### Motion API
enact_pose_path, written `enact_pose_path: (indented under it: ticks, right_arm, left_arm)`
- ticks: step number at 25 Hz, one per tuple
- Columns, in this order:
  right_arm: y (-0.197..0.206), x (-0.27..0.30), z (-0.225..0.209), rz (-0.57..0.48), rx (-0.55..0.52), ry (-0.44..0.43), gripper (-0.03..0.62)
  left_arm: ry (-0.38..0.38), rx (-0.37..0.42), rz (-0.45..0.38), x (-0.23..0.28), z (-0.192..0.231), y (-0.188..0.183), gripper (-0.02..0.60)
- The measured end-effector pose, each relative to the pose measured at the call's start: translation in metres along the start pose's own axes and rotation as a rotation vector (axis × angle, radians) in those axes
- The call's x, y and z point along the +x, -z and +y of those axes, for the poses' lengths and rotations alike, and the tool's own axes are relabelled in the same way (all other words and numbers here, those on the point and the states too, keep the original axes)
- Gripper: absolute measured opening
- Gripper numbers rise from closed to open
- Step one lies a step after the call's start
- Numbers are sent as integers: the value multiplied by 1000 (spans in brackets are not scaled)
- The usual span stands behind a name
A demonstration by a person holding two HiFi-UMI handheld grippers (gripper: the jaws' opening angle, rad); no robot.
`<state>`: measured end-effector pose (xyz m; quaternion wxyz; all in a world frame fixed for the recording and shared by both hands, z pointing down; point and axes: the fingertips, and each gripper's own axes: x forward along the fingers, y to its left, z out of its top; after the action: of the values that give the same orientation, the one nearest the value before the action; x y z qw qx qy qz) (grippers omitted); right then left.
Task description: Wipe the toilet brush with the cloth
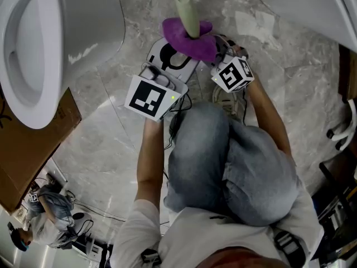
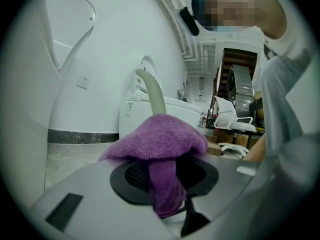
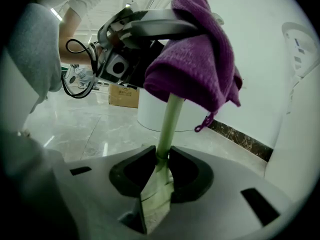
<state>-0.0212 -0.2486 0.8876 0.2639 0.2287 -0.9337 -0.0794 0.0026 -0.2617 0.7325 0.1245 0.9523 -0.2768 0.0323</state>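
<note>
- We grasp the purple cloth (image 2: 159,140) in the left hand-held gripper (image 2: 165,178). A strip of it hangs down between the two dark pads, which close on it from both sides.
- The rest of the cloth bunches up just ahead of that gripper's jaws and drapes like a cap over the pale green handle (image 2: 154,97) of the toilet brush (image 1: 187,9).
- We clench the right hand-held gripper (image 3: 160,170) on the same handle, lower down. The shaft stands between its pads, touching both, and rises out of the jaws towards the cloth above.
- From the right gripper view, the left hand-held gripper reaches in from the upper left, its jaws on top of the cloth, well above the right jaws.
- From the head view, the two hand-held grippers sit side by side, nearly touching. The cloth lies just beyond their tips and the handle sticks out past it.
- Behind both grippers, our bent knee (image 1: 223,166) in grey jeans fills the middle.
- Left of the left hand-held gripper stands a white toilet bowl (image 1: 33,54), well apart from it, on a grey marble floor (image 1: 111,138).
- Flat brown cardboard (image 1: 33,149) lies on the floor below the bowl, behind and to the left of the left gripper.
</note>
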Motion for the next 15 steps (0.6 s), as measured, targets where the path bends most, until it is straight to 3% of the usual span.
enact_pose_path:
  ticks: [9,15]
  right_arm:
    - [1,-1,-1,-16,7,10,80]
    - [2,-1,0,-26,9,24,83]
  left_arm:
    - [-9,55,82,4,1,58,118]
    - [-48,47,125,4,7,97,115]
